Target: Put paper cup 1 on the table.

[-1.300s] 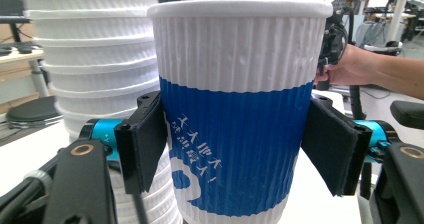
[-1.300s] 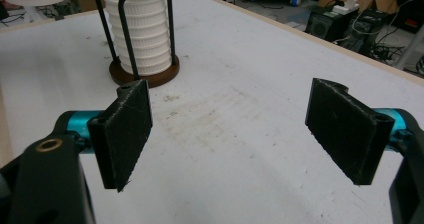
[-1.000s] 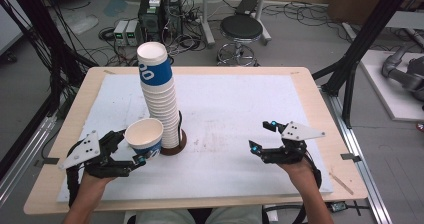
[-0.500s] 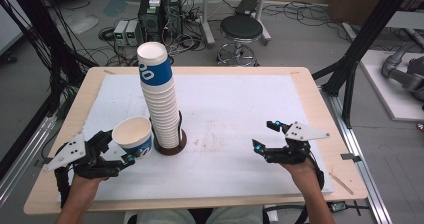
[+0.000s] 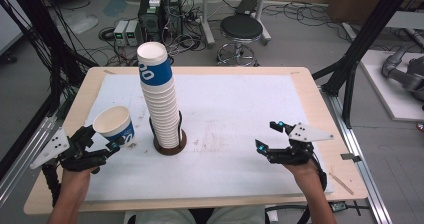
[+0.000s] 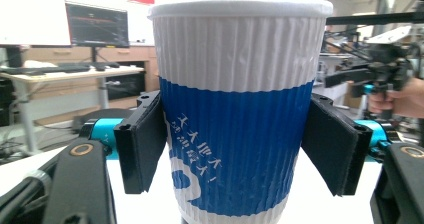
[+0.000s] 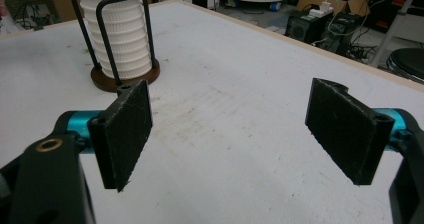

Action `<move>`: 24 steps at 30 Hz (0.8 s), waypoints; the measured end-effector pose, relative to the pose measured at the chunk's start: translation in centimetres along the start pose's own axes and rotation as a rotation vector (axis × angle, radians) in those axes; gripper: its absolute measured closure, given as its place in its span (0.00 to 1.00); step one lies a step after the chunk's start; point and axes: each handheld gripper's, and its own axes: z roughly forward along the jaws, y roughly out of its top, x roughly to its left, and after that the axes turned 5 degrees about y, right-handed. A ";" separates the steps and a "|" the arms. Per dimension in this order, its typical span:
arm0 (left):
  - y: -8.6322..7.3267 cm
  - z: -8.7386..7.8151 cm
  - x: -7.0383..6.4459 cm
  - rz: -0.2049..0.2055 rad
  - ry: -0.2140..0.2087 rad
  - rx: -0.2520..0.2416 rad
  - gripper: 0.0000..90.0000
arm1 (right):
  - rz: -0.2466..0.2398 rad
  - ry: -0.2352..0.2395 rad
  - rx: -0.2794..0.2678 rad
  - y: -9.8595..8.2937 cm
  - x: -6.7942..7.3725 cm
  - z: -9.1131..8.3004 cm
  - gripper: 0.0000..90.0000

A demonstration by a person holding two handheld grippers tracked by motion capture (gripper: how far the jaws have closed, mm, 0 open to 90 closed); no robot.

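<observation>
A tall stack of white paper cups (image 5: 161, 101), the top one with a blue band, stands in a black wire holder on a round brown base (image 5: 170, 147). It shows in the right gripper view as the stack (image 7: 120, 31) at the far left. A single white and blue paper cup (image 5: 115, 126) sits upright left of the stack, low over the white mat. My left gripper (image 5: 106, 138) is shut on it, and its pads (image 6: 142, 144) press both sides of the cup (image 6: 235, 109). Over the mat's right side, my right gripper (image 5: 269, 135) hangs open and empty (image 7: 240, 129).
A white mat (image 5: 240, 109) covers most of the wooden table (image 5: 305, 84). The other hand and its gripper (image 6: 380, 74) appear far off in the left gripper view. Black frame posts, a stool (image 5: 241, 29) and cabling stand beyond the table.
My left gripper has carried the single cup leftward, away from the stack. The right gripper has barely moved.
</observation>
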 end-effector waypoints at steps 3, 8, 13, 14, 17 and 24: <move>-0.2 0.2 1.0 -0.002 0.023 0.008 0.33 | 0.002 0.001 0.001 0.1 0.1 0.1 0.22; -0.9 0.6 2.4 -0.031 0.057 0.012 0.33 | -0.005 0.004 0.003 0.1 0.1 0.3 0.22; -1.7 1.0 3.2 -0.042 0.089 0.043 0.33 | -0.001 0.007 0.005 0.1 0.1 0.5 0.22; -1.9 1.1 3.4 -0.041 0.094 0.052 0.33 | -0.002 0.009 0.008 0.0 0.1 0.5 0.22; -2.3 1.5 3.9 -0.045 0.113 0.066 0.33 | -0.002 0.011 0.007 0.0 0.1 0.6 0.22; -3.7 2.5 5.0 -0.038 0.170 0.157 0.33 | -0.002 0.010 0.006 0.0 0.1 0.6 0.22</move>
